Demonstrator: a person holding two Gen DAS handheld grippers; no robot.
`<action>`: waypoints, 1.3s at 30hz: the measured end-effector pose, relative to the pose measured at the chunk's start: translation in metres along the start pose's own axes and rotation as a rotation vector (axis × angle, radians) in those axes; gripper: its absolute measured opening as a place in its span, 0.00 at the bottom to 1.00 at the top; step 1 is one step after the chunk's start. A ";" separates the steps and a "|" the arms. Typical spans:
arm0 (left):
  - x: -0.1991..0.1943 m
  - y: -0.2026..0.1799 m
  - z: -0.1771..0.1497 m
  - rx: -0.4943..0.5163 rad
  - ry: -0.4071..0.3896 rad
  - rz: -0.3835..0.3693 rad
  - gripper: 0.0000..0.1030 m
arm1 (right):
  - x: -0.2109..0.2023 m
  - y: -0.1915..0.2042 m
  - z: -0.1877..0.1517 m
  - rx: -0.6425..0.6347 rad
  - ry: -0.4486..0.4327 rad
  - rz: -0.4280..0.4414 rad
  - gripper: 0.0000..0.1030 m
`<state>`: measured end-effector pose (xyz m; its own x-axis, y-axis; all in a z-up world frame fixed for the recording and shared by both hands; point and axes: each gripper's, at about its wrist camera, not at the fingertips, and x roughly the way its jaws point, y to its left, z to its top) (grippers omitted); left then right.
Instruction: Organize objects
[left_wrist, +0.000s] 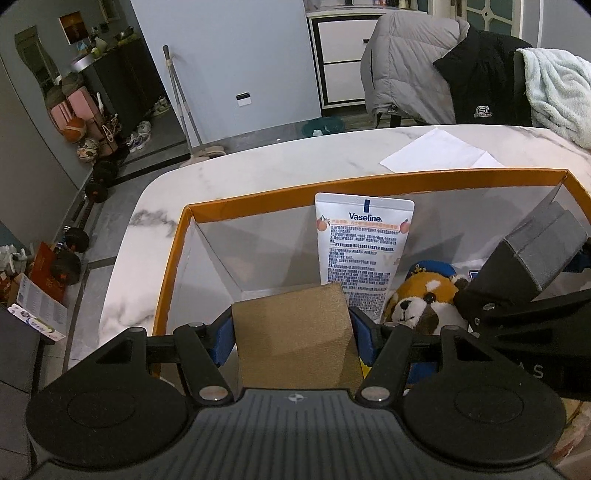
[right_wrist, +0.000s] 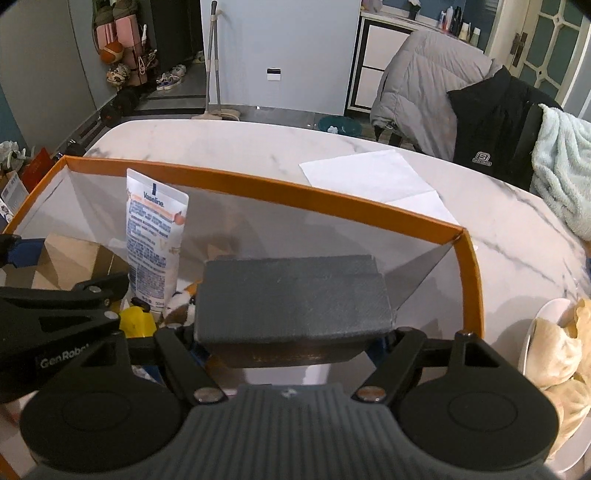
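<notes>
Gripping blocks (left_wrist: 295, 332) (right_wrist: 291, 299) over box (left_wrist: 369, 181)

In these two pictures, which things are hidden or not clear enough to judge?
- Left wrist view: the floor of the orange box under the tan block is covered by that block, held by the left gripper.
- Right wrist view: the plush toy is mostly behind the grey block in the right gripper.
- Both views: the small print on the Vaseline tube is unreadable.
</notes>
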<state>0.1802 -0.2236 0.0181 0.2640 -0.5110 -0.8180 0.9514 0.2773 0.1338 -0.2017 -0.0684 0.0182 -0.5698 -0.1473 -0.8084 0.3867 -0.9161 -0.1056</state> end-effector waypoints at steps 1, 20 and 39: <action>0.000 0.000 0.001 0.002 0.000 -0.002 0.70 | 0.001 -0.001 0.001 -0.001 0.000 0.000 0.76; 0.002 -0.001 0.003 0.023 -0.010 -0.021 0.73 | -0.002 0.001 0.002 -0.033 -0.015 0.001 0.77; -0.009 0.019 -0.006 -0.097 -0.139 -0.098 0.78 | -0.018 0.002 -0.001 -0.055 -0.135 -0.056 0.91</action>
<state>0.1947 -0.2086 0.0245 0.1961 -0.6448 -0.7388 0.9557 0.2942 -0.0031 -0.1895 -0.0674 0.0316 -0.6825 -0.1491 -0.7155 0.3891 -0.9028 -0.1830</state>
